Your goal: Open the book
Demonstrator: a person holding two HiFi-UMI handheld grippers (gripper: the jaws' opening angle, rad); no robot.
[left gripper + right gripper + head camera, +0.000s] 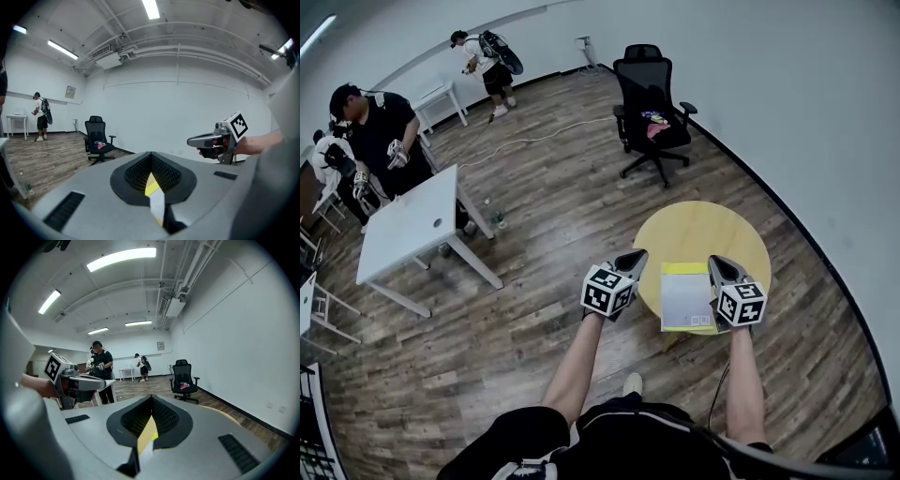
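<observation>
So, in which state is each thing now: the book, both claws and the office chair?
Pale book with yellow edge: closed, flat on the round yellow wooden table.
Left claw: shut, empty.
Right claw: shut, empty.
Black mesh office chair: upright, colourful items on its seat.
</observation>
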